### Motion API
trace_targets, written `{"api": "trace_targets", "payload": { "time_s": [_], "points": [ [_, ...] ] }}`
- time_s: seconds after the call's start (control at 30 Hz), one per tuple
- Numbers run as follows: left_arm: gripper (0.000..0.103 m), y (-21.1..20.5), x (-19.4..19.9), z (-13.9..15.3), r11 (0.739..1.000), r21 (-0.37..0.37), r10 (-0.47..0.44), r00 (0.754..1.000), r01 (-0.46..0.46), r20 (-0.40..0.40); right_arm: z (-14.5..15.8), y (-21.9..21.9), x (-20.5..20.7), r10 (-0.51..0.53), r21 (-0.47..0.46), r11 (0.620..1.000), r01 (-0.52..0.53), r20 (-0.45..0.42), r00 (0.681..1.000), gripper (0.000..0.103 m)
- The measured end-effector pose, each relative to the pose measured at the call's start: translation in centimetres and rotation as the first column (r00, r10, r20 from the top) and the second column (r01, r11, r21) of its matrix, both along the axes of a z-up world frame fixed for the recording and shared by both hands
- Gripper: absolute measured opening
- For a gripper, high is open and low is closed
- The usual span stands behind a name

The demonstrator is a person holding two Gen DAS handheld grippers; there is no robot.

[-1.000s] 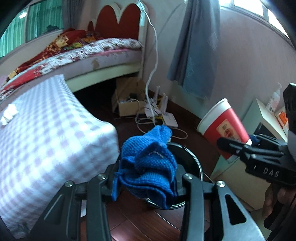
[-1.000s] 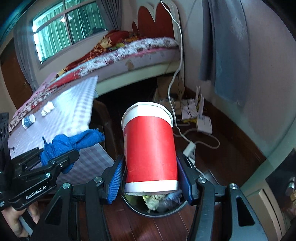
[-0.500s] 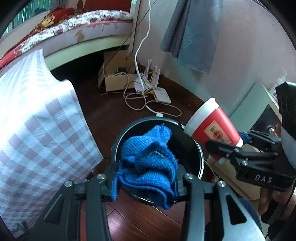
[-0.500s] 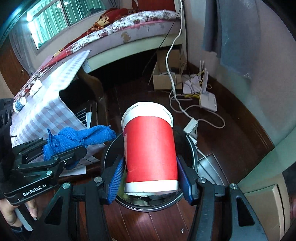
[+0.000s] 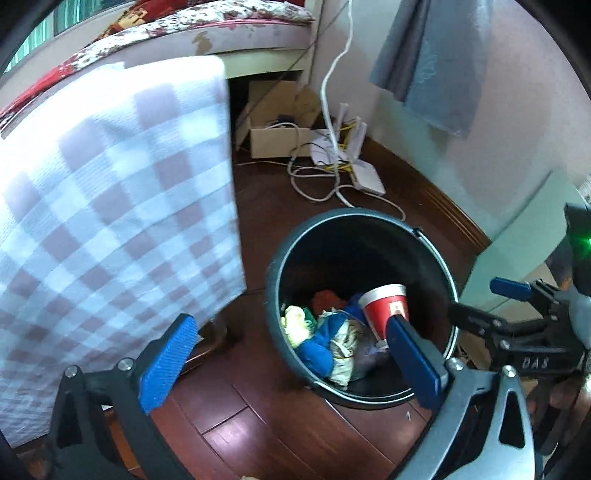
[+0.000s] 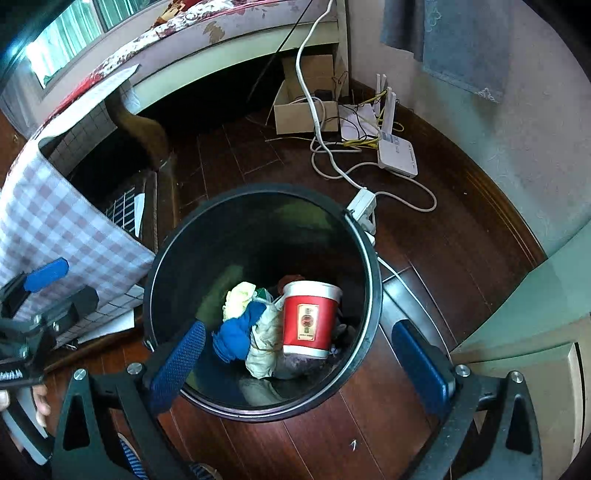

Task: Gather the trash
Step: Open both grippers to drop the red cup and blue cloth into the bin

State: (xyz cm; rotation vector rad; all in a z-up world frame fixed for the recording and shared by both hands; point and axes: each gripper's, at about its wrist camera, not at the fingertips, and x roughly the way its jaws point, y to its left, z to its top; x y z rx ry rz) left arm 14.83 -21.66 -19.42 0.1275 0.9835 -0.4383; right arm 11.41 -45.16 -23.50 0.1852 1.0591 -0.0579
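A black round trash bin (image 5: 436, 258) (image 6: 371, 295) stands on the dark wood floor. Inside it lie the red paper cup (image 5: 386, 308) (image 6: 308, 319), the blue knitted cloth (image 5: 314, 350) (image 6: 234, 334), and crumpled yellow and white trash. My left gripper (image 5: 291, 360) is open and empty above the bin's near left rim. My right gripper (image 6: 299, 363) is open and empty right above the bin. It also shows at the right of the left wrist view (image 5: 491, 299). The left gripper shows at the left of the right wrist view (image 6: 55, 286).
A table with a purple checked cloth (image 5: 110, 206) (image 6: 48, 221) stands left of the bin. A cardboard box (image 6: 306, 107), white router (image 6: 397, 158), cables and power strip (image 6: 364, 208) lie beyond it. A pale green cabinet (image 6: 535, 314) is at the right. A bed (image 5: 207, 33) is behind.
Both grippers opened over the bin. The blue cloth fell from the left gripper and the red cup from the right gripper into the bin. Both cameras tilted down.
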Motion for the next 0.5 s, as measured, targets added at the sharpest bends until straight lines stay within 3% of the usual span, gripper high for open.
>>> {"api": "trace_targets", "payload": {
  "time_s": [0.5],
  "points": [
    [0.102,0.1,-0.8,1.6,1.0,0.0,0.017,0.999,-0.017,0.047,1.9,1.9,-0.9,0.016,-0.012,1.0,-0.016,0.043,0.999,0.102]
  ]
}}
